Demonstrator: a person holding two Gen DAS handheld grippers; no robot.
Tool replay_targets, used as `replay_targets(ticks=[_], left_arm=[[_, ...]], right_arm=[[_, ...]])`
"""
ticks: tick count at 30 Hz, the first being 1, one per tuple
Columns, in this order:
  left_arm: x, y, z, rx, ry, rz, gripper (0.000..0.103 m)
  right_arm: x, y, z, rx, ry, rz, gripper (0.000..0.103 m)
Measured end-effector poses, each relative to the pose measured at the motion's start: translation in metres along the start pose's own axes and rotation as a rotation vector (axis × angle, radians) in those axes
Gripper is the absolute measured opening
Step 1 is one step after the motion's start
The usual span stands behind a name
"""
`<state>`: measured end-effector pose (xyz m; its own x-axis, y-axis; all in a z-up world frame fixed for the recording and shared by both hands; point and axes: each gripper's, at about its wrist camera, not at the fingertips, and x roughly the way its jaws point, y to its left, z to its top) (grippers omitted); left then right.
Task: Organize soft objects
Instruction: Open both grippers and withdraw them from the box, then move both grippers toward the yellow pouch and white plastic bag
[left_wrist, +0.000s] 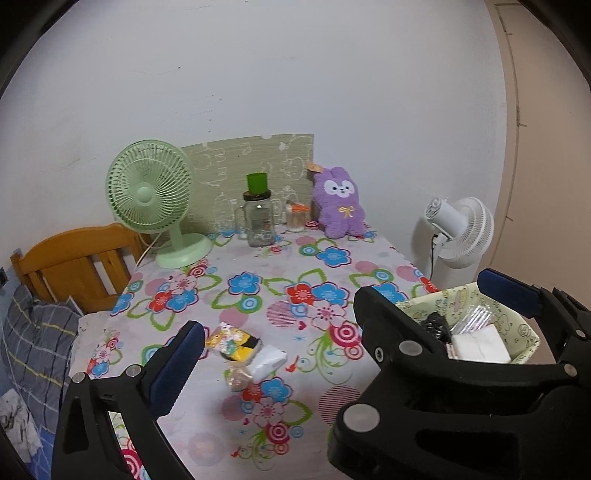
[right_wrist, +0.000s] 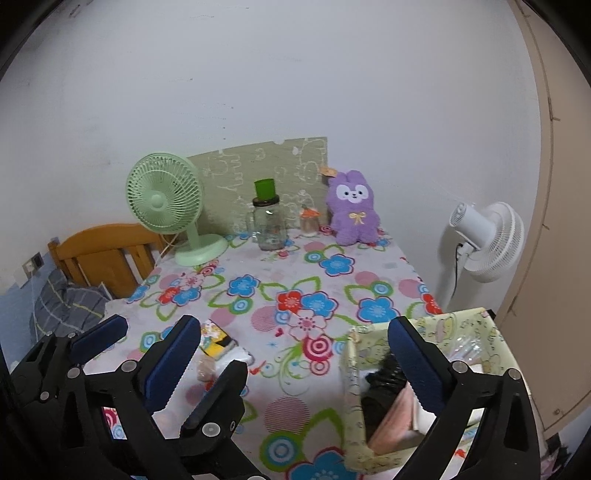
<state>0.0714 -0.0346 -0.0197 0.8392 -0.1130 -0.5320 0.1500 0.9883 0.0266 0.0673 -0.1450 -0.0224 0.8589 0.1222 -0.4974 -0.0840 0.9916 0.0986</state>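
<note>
Three small soft packets lie on the floral tablecloth (left_wrist: 332, 413): a yellow patterned one (left_wrist: 229, 343), a white one (left_wrist: 266, 362) and a beige one (left_wrist: 238, 378). A purple plush bunny (left_wrist: 340, 203) sits upright at the far edge. A pale green fabric basket (left_wrist: 526, 334) at the near right corner holds black, white, clear and pink items. My left gripper (left_wrist: 291, 332) is open above the packets, touching nothing. My right gripper (right_wrist: 291, 325) is open too, its right finger (right_wrist: 413, 354) over the basket (right_wrist: 351, 373). The two grippers overlap side by side.
A green desk fan (left_wrist: 151, 192), a glass jar (left_wrist: 258, 221) with a green cup on top and a small jar (left_wrist: 297, 218) stand along the back wall. A white fan (left_wrist: 461, 229) stands right of the table. A wooden headboard (left_wrist: 74, 266) and bedding lie on the left.
</note>
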Motion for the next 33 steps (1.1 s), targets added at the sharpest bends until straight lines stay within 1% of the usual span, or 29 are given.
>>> replay_targets(ticks=[13, 26, 33], left_arm=[[0.014, 0.031, -0.005, -0.026, 0.028, 0.041, 0.103], [0.04, 0.061, -0.014, -0.046, 0.084, 0.058, 0.103], [0.058, 0.074, -0.021, -0.043, 0.117, 0.08, 0.103]], right_arm=[[0.027, 0.029, -0.003, -0.014, 0.029, 0.038, 0.103], [0.063, 0.05, -0.009, -0.013, 0.097, 0.058, 0.103], [0.087, 0.06, -0.016, -0.02, 0.135, 0.06, 0.103]])
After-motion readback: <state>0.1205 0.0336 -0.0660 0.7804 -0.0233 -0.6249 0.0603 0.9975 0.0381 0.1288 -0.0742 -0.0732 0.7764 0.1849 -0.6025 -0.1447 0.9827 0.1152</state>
